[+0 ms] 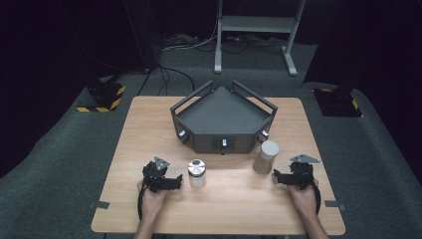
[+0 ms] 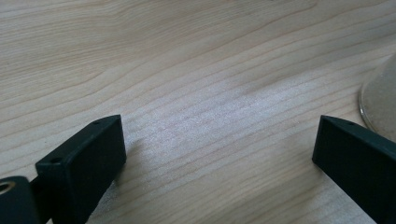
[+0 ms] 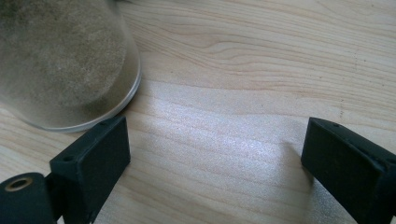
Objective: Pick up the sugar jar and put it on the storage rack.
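Glass jar (image 1: 197,173): short, clear-walled, capped with a round silver metal lid carrying a small raised centre; upright on the wooden surface (image 1: 229,199), just beside the left hand-held gripper (image 1: 175,182), not touching it. In the left gripper view, seen as a pale curved base edge (image 2: 380,100) at the right margin, next to the right-hand jaw.

Second cylinder (image 1: 266,157): taller, frosted grey-beige, flat pale top; upright, near the right hand-held gripper (image 1: 276,177), in front of the dark tray (image 1: 224,122). In the right gripper view, seen as a speckled, sandy-looking translucent wall with a thin clear rim at the foot (image 3: 65,65), close against the left-hand jaw; contact not determinable.

Left hand-held gripper (image 2: 219,154): jaws spread wide, bare wood between them, nothing pinched. Right hand-held gripper (image 3: 215,154): jaws spread wide, bare wood between them, nothing pinched.

Dark tray: angular, railed, with small knobs on the front faces; at the far middle of the surface.

Brands, labels, writing: none legible on jar, cylinder or tray.
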`<action>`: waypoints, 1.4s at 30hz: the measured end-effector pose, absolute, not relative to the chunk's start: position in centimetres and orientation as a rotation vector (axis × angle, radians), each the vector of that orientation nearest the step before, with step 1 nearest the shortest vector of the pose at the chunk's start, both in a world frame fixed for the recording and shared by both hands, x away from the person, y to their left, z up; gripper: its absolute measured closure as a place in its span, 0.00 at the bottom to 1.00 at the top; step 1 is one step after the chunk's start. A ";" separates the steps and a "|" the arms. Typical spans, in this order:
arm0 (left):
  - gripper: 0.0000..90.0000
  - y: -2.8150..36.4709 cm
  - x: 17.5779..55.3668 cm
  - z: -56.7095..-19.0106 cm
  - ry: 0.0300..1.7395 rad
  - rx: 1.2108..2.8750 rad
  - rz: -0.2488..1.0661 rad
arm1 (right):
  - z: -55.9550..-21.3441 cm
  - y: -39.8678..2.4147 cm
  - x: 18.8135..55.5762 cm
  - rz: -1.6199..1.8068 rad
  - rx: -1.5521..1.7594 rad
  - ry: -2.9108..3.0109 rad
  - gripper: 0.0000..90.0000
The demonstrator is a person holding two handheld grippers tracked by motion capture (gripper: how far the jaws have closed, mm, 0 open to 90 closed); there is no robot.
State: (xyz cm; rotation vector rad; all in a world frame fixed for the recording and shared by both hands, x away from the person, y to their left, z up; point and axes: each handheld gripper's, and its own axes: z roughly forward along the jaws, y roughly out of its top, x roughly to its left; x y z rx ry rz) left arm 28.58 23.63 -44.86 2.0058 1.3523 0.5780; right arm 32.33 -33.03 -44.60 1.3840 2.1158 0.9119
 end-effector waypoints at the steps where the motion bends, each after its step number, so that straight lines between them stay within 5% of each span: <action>1: 0.03 23.7 28.5 -44.9 1.354 2.004 0.574 | -44.6 -33.0 32.3 0.912 1.384 2.116 0.08; 42: 0.02 22.4 27.2 -43.7 1.113 2.110 0.435 | -44.6 -33.1 32.3 0.912 1.382 2.114 0.09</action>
